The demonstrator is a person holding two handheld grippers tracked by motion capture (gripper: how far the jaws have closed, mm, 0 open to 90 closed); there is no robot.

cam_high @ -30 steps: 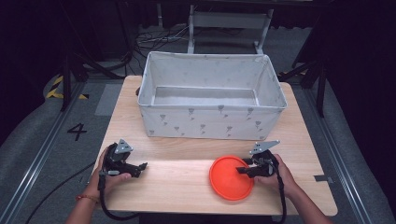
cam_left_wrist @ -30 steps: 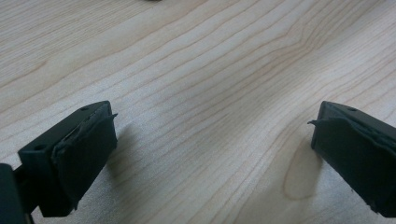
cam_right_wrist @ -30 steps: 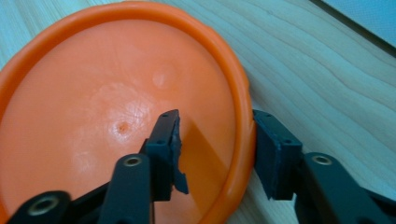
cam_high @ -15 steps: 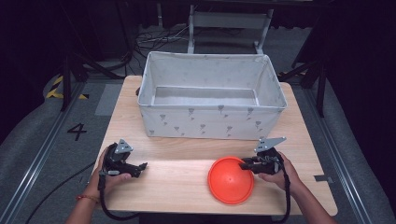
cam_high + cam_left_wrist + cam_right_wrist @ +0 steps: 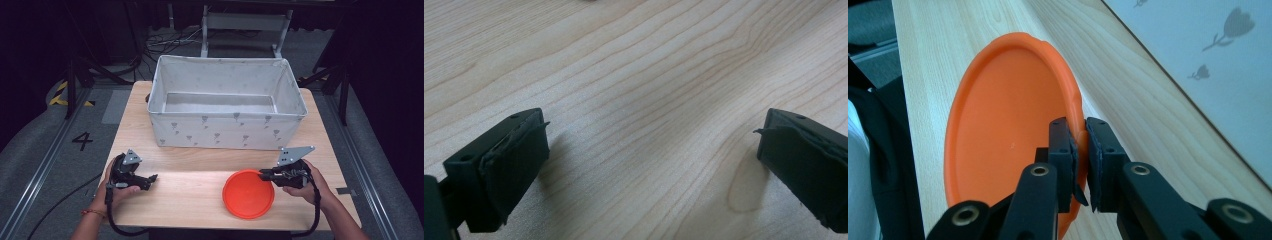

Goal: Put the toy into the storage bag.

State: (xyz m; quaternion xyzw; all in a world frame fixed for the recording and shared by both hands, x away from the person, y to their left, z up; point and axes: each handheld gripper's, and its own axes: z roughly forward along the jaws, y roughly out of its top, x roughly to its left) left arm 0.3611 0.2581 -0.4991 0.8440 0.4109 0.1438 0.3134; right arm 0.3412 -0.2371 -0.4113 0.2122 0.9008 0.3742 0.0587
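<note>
An orange plate (image 5: 248, 194) is at the front right of the wooden table, its right rim raised off the wood. My right gripper (image 5: 263, 173) grips that rim; its jaws have just been closing and the pads pinch the plate's edge (image 5: 1081, 131) in the right gripper view (image 5: 1082, 150). My left gripper (image 5: 151, 178) rests at the front left of the table, jaws wide apart with bare wood between them, as the left gripper view (image 5: 651, 150) shows.
A large white fabric bin (image 5: 227, 131) with a flower print stands at the back middle of the table (image 5: 190, 200), empty inside. Cables trail from both grippers off the front edge. Dark floor and rails lie around the table.
The right gripper has closed onto the plate's right rim and lifted it, tilting the plate up on that side. The left hand has stayed put.
</note>
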